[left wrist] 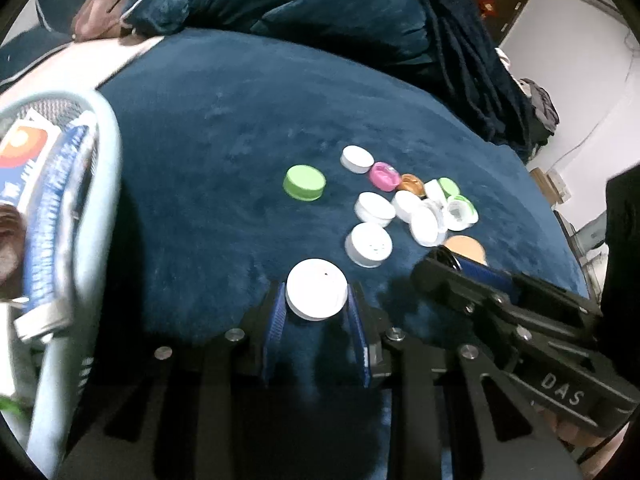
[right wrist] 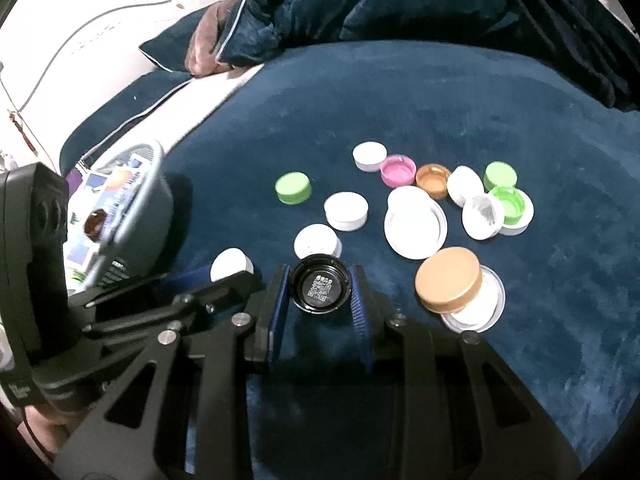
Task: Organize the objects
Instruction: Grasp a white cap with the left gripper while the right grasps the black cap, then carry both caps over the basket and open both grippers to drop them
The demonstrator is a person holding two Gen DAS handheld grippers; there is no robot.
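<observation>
gripping a white cap (left wrist: 317,294), the left hand-held gripper (left wrist: 317,300) matches the right hand-held gripper (right wrist: 320,290), clamping a black cap (right wrist: 319,289); next, likely the basket (left wrist: 105,128).

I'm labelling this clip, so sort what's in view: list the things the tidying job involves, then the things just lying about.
Part of the job:
- white cap in the left gripper
- black cap in the right gripper
- loose caps on the blue blanket
- basket, possibly the destination

Lying about:
- rumpled duvet
- pillow
</observation>
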